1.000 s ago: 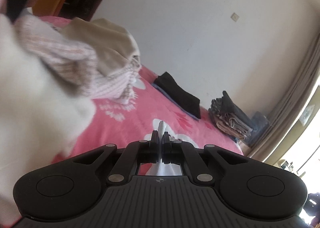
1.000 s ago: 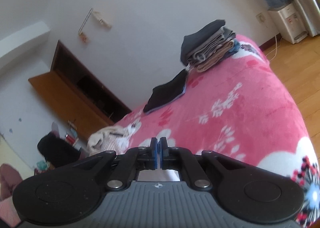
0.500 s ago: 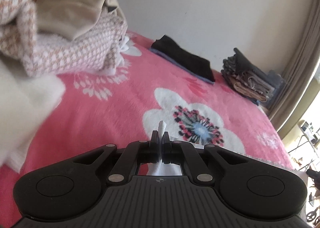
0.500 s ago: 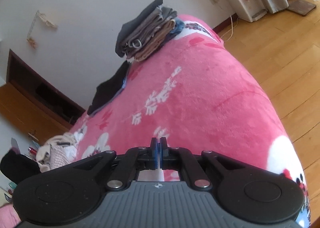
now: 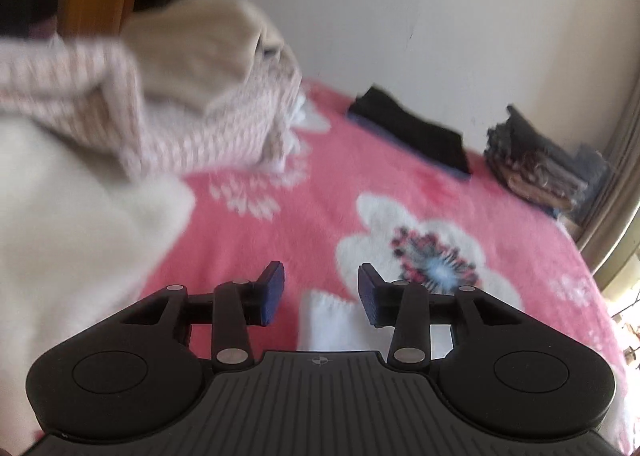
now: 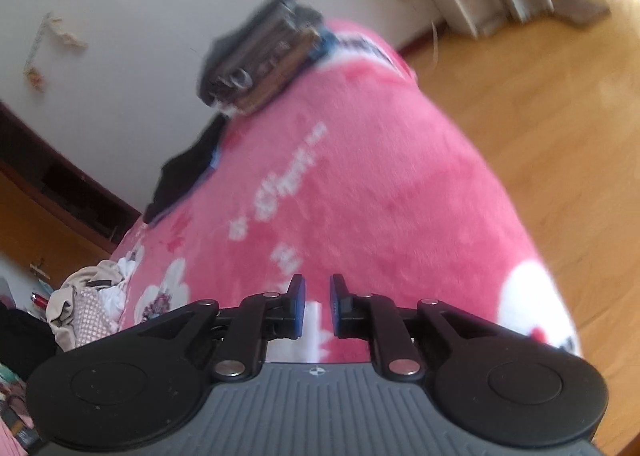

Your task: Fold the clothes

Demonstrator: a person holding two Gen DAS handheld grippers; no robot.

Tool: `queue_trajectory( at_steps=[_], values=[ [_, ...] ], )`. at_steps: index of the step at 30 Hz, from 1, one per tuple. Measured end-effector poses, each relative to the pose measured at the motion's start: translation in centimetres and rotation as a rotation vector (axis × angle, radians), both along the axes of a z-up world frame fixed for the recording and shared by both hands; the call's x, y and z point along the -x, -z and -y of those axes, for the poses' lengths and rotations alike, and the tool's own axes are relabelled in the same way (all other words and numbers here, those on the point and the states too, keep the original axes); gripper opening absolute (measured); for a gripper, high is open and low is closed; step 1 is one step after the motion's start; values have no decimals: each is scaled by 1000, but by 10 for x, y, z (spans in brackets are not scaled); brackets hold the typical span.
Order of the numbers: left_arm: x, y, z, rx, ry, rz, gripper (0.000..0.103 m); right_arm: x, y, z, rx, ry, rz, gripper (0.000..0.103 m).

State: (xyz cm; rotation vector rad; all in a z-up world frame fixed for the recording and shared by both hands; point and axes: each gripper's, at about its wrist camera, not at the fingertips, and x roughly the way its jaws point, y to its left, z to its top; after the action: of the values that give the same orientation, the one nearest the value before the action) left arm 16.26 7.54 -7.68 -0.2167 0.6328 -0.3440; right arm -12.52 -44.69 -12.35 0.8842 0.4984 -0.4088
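Grippers hover low over a pink fleece blanket with white flower prints (image 5: 320, 192), the landmark for everything in this bedroom scene. The left gripper (image 5: 320, 288) has its 2 blue-padded fingers spread wide and empty, with a white soft cloth (image 5: 328, 320) lying on the blanket just below and between them, touched by neither pad as far as the view shows. The right gripper (image 6: 317, 306) has its fingers parted more narrowly, also holding nothing, with a strip of the same white cloth (image 6: 316, 332) under the gap. At the blanket's near-left side sits a loose heap of cream and pink-checked garments (image 5: 180, 96); toward its far edge by the wall lie a flat black folded garment (image 5: 408, 132) and a neat stack of dark and brown folded clothes (image 5: 536, 164). The white cloth looks light, limp and easily bunched, so it would likely sag and slide rather than hold a crease; a pinch at a hem or corner with each gripper looks like the surest hold. Whether the cloth lies flat or already folded cannot be told, since the gripper bodies hide most of it.
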Motion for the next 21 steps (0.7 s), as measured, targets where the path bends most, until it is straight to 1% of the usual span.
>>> queue_trajectory(
  at_steps=[3, 4, 6, 8, 9, 11, 14, 17, 21],
  values=[
    [17, -15, 25, -21, 127, 7, 41, -12, -31, -33, 157, -127, -29, 15],
    [20, -14, 40, -47, 183, -4, 41, -23, -40, -49, 213, -201, -45, 15],
    [25, -12, 72, -101, 296, -25, 41, -49, -48, -82, 314, -340, -85, 14],
    [28, -2, 105, -178, 381, -26, 40, -77, -48, -118, 420, -475, -124, 14],
    [29, 4, 119, -205, 420, -21, 40, -90, -46, -130, 457, -516, -143, 13],
    [27, 18, 140, -242, 454, -4, 40, -95, -38, -130, 463, -505, -163, 12],
    [19, 43, 153, -297, 434, 10, 40, -104, -26, -130, 472, -488, -191, 12],
    [3, 59, 154, -276, 430, -29, 41, -113, -14, -130, 481, -471, -220, 10],
    [7, 60, 151, -249, 437, 0, 47, -124, 3, -130, 493, -448, -258, 9]
  ],
)
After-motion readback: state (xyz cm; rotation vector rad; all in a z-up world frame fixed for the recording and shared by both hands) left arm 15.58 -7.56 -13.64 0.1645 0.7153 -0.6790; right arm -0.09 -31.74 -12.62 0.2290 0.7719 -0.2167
